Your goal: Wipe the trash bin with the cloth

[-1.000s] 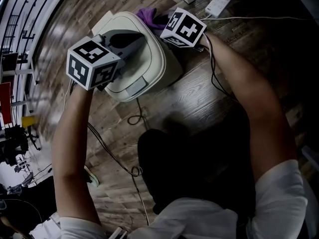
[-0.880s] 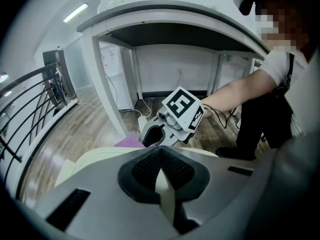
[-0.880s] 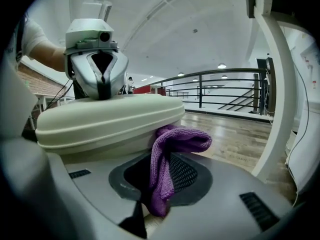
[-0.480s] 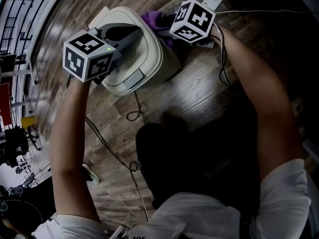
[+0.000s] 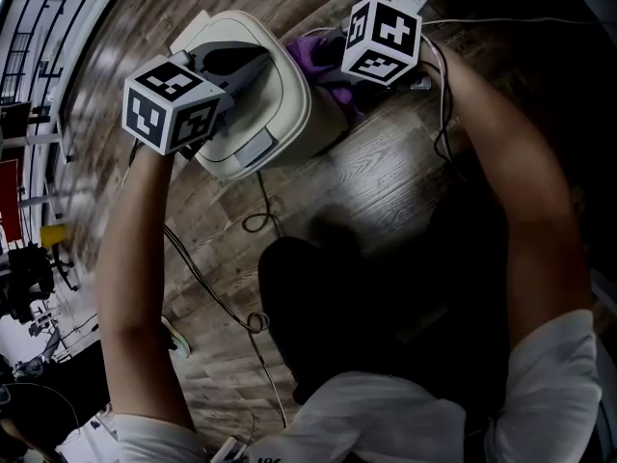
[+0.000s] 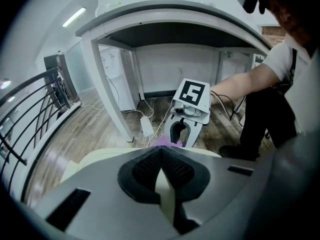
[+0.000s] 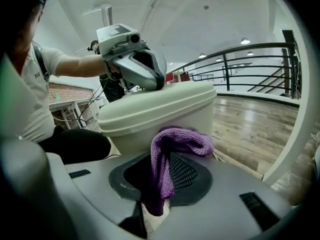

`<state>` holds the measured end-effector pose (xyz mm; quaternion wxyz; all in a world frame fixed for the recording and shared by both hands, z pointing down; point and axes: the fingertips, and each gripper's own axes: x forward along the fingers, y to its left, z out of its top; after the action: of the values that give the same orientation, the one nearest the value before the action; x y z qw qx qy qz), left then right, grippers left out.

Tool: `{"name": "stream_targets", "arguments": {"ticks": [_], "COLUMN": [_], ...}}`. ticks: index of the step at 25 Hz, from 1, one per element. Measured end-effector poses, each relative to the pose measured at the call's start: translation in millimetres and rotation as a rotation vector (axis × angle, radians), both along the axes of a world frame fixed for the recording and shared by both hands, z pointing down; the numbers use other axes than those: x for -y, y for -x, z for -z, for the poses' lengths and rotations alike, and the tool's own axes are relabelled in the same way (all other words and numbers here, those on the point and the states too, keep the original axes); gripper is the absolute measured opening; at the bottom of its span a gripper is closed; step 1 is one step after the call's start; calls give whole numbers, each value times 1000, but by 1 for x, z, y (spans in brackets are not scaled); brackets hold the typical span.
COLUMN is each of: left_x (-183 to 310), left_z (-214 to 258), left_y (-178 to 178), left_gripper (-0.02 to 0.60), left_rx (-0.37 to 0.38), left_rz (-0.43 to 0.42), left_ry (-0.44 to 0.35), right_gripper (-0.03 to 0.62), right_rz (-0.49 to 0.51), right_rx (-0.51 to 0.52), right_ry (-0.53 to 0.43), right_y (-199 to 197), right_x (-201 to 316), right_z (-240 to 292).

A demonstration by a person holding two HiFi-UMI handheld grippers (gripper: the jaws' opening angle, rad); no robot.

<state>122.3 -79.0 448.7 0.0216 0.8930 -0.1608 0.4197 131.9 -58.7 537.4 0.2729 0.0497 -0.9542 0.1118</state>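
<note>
Shut, empty left gripper (image 5: 262, 66) rests atop the cream plastic trash bin (image 5: 289, 114), likely steadying it. The right gripper (image 7: 162, 176) clamps a purple microfibre cloth (image 7: 182, 136) at its 2 o'clock side, ready for wiping.

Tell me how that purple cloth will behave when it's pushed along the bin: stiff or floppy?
Probably floppy: the cloth folds and droops over the fingers. Likely to bunch rather than slide flat, since its fuzzy pile looks grippy against the bin.

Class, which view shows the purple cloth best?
The right gripper view: the cloth fills its centre, clamped in the right gripper. The head view shows a patch beside the trash bin; the left gripper view, a sliver.
</note>
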Motion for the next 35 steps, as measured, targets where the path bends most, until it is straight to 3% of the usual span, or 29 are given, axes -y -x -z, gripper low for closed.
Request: {"name": "stream_targets", "arguments": {"ticks": [9, 13, 15, 18, 22, 27, 31, 35], "left_x": [-1, -1, -1, -1, -1, -2, 2, -4], "left_z": [1, 3, 4, 2, 6, 10, 8, 13], "left_y": [0, -1, -1, -1, -2, -3, -2, -21], "left_gripper": [5, 5, 5, 5, 5, 5, 5, 5], "left_rx": [2, 3, 2, 0, -2, -4, 18, 80], "left_rz": [2, 4, 5, 3, 1, 6, 12, -55], "left_ry": [-6, -17, -20, -15, -37, -60, -38, -52], "right_gripper": [84, 84, 84, 84, 84, 84, 84, 84], "right_rz": [255, 463, 500, 425, 262, 130, -82, -242], "right_rx": [-74, -178, -246, -295, -272, -272, -184, -188], "right_ry": [168, 296, 324, 301, 240, 199, 171, 45], "right_y": [-11, -20, -27, -37, -49, -71, -76, -74], "right_x": [-66, -118, -129, -118, -89, -47, 18, 66], "right_z": [-6, -17, -30, -48, -48, -50, -52, -65]}}
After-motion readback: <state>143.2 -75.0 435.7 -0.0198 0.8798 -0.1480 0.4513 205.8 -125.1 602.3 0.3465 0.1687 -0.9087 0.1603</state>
